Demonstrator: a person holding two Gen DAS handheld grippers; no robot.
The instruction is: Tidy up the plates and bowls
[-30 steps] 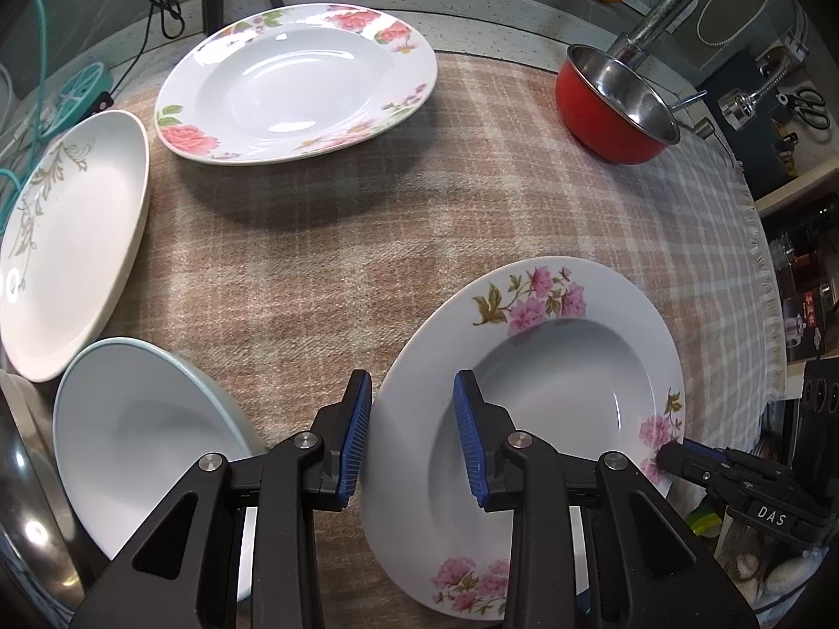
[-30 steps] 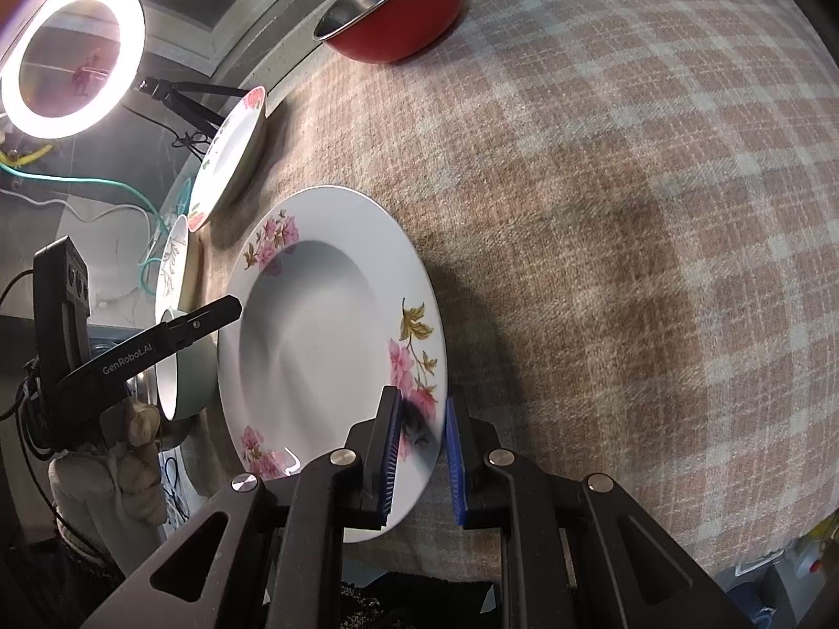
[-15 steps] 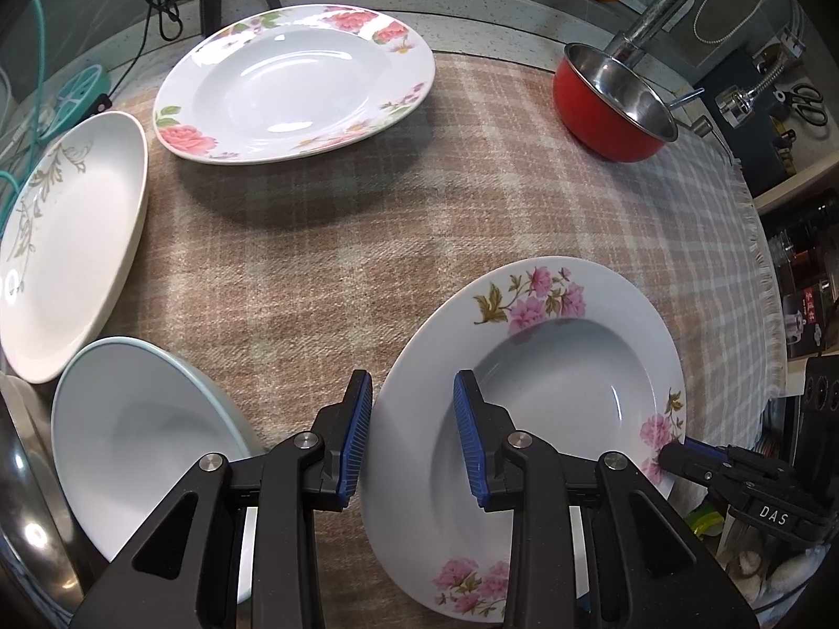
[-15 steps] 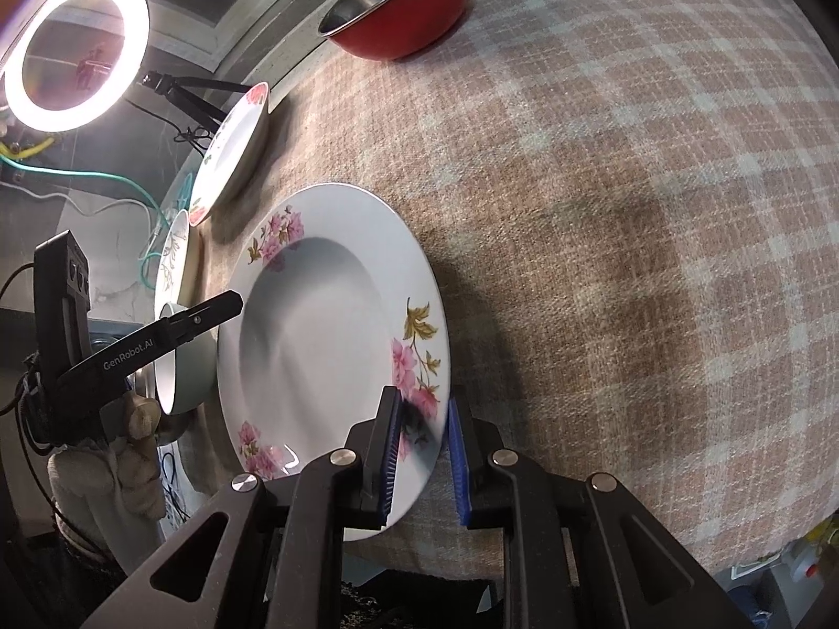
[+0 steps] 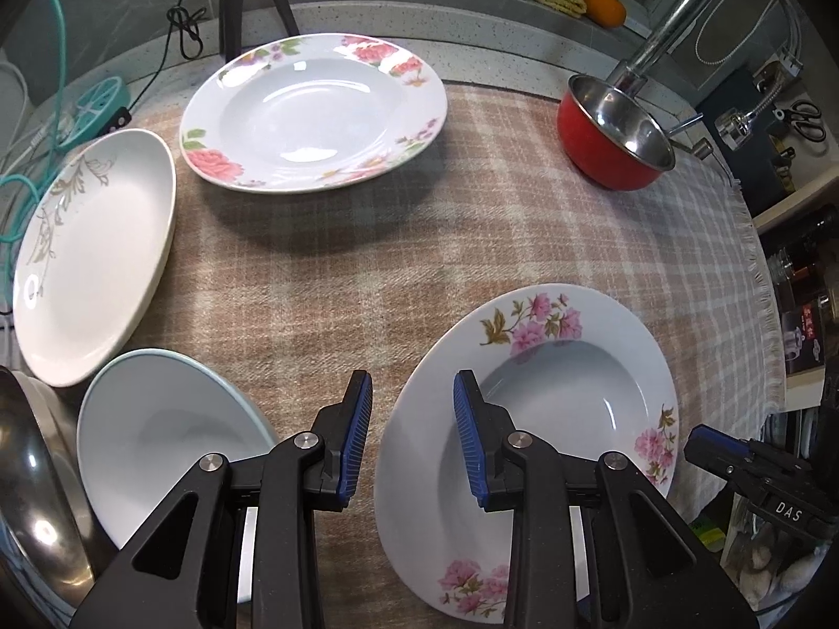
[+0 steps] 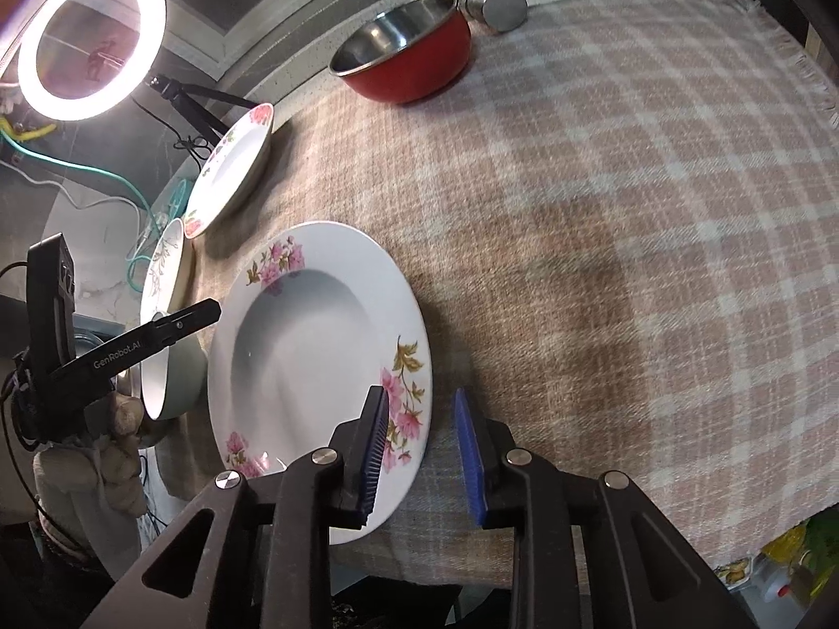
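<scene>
A white deep plate with pink flowers [image 5: 550, 419] lies on the checked cloth near the front edge. My left gripper [image 5: 411, 393] is open, its blue pads either side of the plate's left rim without pressing it. My right gripper [image 6: 419, 398] stands at the same plate [image 6: 293, 356]; its jaws are opening, the right rim is between the pads and they do not press it. A rose-patterned plate [image 5: 314, 110] sits at the back, a cream plate with a gold vine [image 5: 89, 257] on the left, and a pale blue bowl [image 5: 157, 445] beside my left fingers.
A red bowl with a steel inside [image 5: 613, 131] stands at the back right under a faucet [image 5: 681, 15]. A steel bowl [image 5: 31, 472] sits at the far left. A ring light [image 6: 89, 36] glows behind the counter. The checked cloth [image 6: 629, 209] hangs over the front edge.
My right gripper's pads, which pinched the flowered plate's rim, have spread apart and let it go. My left gripper and the plate have stayed where they were.
</scene>
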